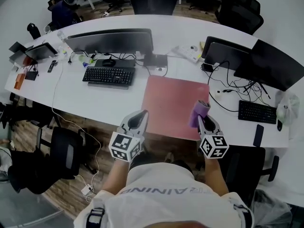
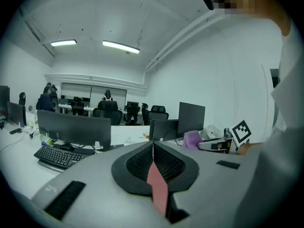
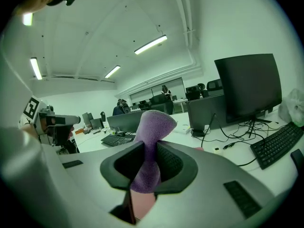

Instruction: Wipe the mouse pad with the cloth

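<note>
Right gripper [image 1: 203, 120] grips one cloth [image 1: 198, 111]; left gripper [image 1: 140, 116] closed; one mouse pad [image 1: 171, 101].

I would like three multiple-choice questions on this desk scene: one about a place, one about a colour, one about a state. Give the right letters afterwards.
1. Where does the mouse pad lie?
A) between the left keyboard and the right keyboard
B) on the floor
C) on a chair

2. What colour is the cloth?
A) yellow
B) purple
C) white

3. How is the left gripper?
A) shut on the cloth
B) wide open
C) shut and empty

Answers: 1 A, the head view shows a keyboard on either side; 2 B, purple shows between the jaws of the right gripper; 3 C, its jaws meet with nothing held.
</note>
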Available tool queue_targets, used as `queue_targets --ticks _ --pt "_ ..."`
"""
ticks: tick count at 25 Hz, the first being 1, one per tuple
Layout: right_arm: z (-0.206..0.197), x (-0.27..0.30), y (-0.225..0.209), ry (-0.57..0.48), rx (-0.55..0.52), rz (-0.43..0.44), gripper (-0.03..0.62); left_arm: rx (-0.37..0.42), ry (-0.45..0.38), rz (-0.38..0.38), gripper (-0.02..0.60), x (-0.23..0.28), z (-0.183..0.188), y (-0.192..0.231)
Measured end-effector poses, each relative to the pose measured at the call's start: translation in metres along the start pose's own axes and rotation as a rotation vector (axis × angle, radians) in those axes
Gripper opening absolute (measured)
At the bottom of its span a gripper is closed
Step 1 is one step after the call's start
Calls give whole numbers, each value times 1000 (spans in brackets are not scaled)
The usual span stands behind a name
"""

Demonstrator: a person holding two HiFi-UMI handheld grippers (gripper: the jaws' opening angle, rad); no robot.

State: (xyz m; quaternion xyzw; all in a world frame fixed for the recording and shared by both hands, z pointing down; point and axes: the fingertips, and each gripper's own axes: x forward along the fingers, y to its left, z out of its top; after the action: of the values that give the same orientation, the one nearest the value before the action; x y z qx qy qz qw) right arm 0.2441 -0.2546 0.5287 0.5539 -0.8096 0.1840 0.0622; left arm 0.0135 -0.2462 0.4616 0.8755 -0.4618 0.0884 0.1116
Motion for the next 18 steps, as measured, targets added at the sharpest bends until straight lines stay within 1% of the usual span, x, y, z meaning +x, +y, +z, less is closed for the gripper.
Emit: queue_targets --ticks 4,7,10,13,18 --pt "5 15 -3 4 -4 -40 92 -10 6 -36 32 18 -1 19" --pt "11 37 5 10 -14 -67 92 -19 -3 -66 32 29 2 44" --pt "16 69 28 22 -18 -73 92 -19 -13 -82 32 36 9 81" --pt "21 110 56 37 -37 -62 92 -24 -19 -93 32 41 13 120" --pt "25 180 108 62 -63 -18 92 -51 -6 -76 32 41 6 193"
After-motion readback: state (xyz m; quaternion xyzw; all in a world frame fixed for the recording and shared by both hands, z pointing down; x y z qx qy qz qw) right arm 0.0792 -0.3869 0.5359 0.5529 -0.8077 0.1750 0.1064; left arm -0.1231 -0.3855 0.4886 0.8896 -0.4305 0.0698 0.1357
